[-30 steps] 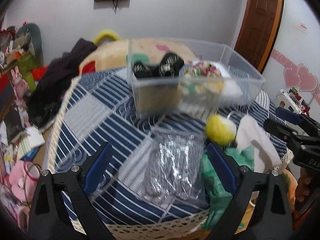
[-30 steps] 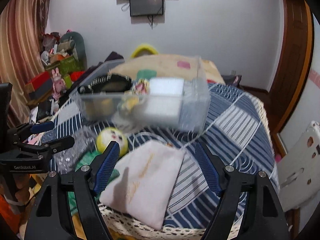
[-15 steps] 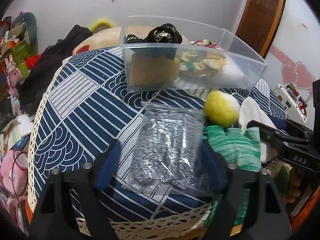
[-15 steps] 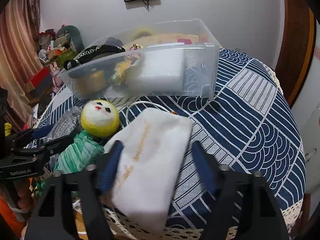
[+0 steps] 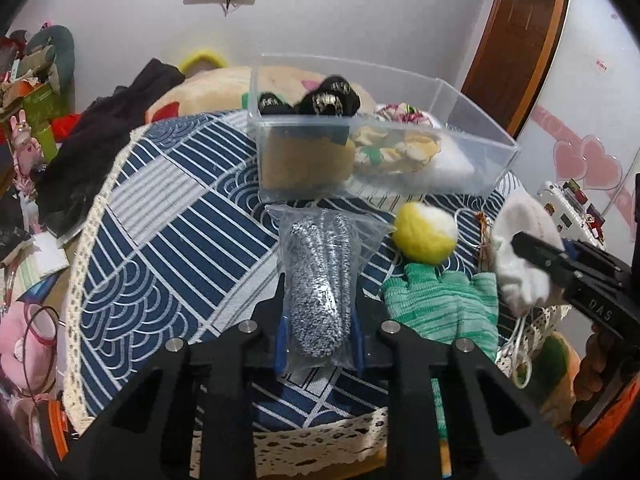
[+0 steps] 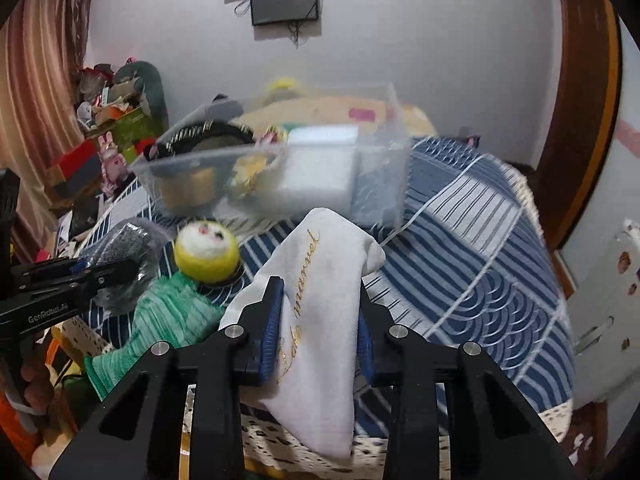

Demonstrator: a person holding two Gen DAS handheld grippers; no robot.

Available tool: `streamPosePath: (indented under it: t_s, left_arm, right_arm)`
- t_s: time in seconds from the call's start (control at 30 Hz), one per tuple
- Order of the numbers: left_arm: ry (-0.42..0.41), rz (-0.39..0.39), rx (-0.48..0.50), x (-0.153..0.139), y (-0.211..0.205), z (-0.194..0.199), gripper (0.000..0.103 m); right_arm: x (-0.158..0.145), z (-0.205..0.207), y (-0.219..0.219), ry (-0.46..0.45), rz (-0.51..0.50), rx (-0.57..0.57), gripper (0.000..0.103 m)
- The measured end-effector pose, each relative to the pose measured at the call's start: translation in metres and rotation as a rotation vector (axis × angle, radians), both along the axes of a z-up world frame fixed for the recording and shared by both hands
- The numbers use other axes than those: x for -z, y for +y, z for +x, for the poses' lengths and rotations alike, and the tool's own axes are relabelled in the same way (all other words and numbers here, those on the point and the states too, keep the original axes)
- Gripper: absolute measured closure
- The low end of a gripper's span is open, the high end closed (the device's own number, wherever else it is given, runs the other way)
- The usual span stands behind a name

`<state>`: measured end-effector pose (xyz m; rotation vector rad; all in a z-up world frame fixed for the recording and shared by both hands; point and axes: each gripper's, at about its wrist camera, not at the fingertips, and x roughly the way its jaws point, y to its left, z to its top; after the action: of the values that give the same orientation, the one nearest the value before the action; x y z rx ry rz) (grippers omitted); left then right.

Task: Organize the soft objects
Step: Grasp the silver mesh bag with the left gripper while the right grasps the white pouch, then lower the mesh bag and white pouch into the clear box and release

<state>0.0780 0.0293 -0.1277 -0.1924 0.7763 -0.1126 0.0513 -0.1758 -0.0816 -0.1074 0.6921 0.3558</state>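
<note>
My left gripper (image 5: pixel 319 330) is shut on a clear bag of grey speckled gloves (image 5: pixel 319 280), near the table's front edge. My right gripper (image 6: pixel 319 316) is shut on a white cloth pouch (image 6: pixel 320 300) with gold lettering, lifted off the cloth; it also shows in the left wrist view (image 5: pixel 520 248). A yellow and white felt ball (image 5: pixel 425 232) and green knit gloves (image 5: pixel 444 306) lie between them. A clear plastic bin (image 5: pixel 380 168) behind holds several soft things.
The round table has a blue patterned cloth (image 5: pixel 172 240) with a lace edge. A bed with dark clothes (image 5: pixel 100 140) is behind on the left. A wooden door (image 5: pixel 516 40) is at the back right. Clutter lies on the floor at left.
Both grippers have closed: the left on the bag of grey gloves, the right on the white pouch. The pouch has been raised off the table.
</note>
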Motion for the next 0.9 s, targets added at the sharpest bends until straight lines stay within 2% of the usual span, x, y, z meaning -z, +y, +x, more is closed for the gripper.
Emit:
streamPosePath:
  t_s: [0.37, 0.67, 0.9]
  left_arm:
    - [-0.114, 0.001, -0.023, -0.042, 0.007, -0.015, 0.079]
    - [-0.212, 0.009, -0.028, -0.081, 0.005, -0.004, 0.079]
    - [-0.269, 0.015, -0.024, -0.102, 0.000, 0.015, 0.079]
  right_arm:
    - [-0.037, 0.000, -0.011, -0.120, 0.023, 0.054, 0.073]
    - [-0.071, 0.015, -0.004, -0.229, 0.025, 0.075, 0.073]
    - [-0.084, 0.037, 0.006, -0.262, 0.023, 0.073, 0.073]
